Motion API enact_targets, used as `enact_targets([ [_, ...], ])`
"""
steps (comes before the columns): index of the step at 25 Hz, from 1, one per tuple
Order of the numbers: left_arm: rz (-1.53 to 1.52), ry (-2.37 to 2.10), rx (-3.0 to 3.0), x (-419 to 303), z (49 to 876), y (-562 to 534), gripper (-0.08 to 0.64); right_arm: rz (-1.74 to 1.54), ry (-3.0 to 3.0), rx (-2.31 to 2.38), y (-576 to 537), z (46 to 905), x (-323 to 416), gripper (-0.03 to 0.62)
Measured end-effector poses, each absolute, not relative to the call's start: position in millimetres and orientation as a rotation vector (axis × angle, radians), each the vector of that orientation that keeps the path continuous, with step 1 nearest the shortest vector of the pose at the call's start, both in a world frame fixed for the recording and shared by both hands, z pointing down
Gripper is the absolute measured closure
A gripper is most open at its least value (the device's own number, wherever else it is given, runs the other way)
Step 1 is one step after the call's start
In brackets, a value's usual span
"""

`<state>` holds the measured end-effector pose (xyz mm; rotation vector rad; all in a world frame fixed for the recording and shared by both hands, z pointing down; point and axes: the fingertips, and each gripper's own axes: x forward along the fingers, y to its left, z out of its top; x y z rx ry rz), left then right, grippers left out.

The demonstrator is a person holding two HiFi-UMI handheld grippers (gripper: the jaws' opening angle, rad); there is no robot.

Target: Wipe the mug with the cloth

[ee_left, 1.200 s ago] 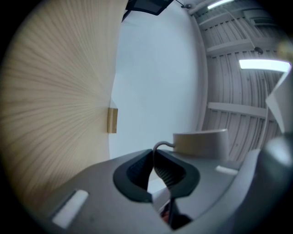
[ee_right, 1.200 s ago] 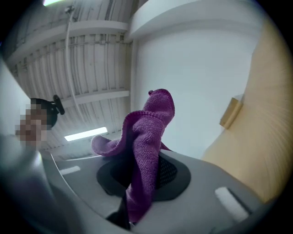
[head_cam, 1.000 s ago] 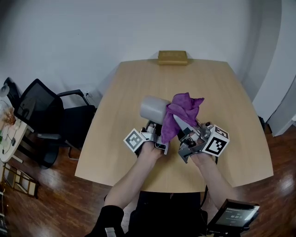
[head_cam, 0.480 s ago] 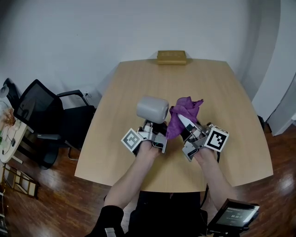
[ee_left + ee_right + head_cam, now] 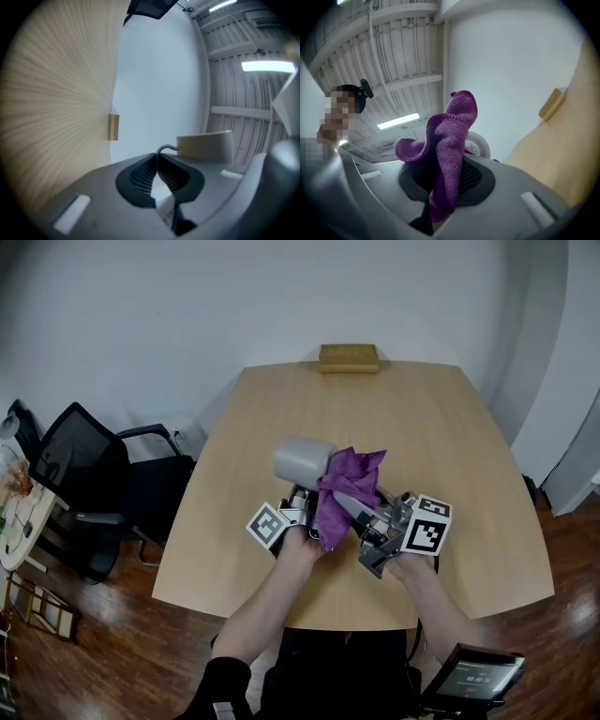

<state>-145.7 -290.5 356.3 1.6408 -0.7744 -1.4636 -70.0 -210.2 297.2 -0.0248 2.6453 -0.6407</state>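
Purple cloth [image 5: 343, 486] is hanging from the right gripper [image 5: 354, 509], whose jaws are clamping tight on a fold of it; in the right gripper view the fabric is bunching up and over the pads, with a loose end trailing down. The grey mug [image 5: 305, 462] is sitting in the grasp of the left gripper [image 5: 302, 497], held over the wooden table [image 5: 469, 456] near its middle. In the left gripper view the jaws are standing almost together, pinching the thin handle [image 5: 162, 149] with the body of the mug just beyond them at about 2 o'clock.

In the head view the mug is lying on its side, its long axis running roughly from 9 to 3 o'clock, and its 3 o'clock end is disappearing under the cloth. From the right gripper the mug is lying at about 10 o'clock, very close. The cloth is draping against it, and a round end of the mug is showing just behind the fabric in the right gripper view. The cloth hand is therefore the one placed to do the rubbing, while the left hand is only steadying. By my reading, the wipe is under way at that covered end, and the far end at 9 o'clock is lying bare.

A small wooden block [image 5: 348, 356] is resting at the table's 12 o'clock edge, well apart.
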Motion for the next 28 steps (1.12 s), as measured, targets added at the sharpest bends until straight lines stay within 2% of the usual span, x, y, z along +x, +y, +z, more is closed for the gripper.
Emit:
enact_targets([
  [8, -1.429, -0.815, 1.712, -147, 351, -289, 0.523, -0.810, 2.731, -0.320, -252, 348, -64, 0.532],
  [13, -1.281, -0.920, 1.827, -148, 355, -301, 0.523, -0.874, 2.635, -0.463, -286, 359, -34, 0.532],
  [19, -0.784, -1.377, 2.161, -169, 363, -341, 0.517, -0.861, 2.463, -0.585, -315, 348, 10, 0.531],
  [23, -0.420, -1.658, 2.245, -188, 376, -365, 0.508, -0.878, 2.428, -0.582, -317, 347, 12, 0.531],
  [28, -0.172, -1.853, 2.179, -196, 392, -384, 0.509, -0.889, 2.433, -0.570, -315, 348, 10, 0.531],
])
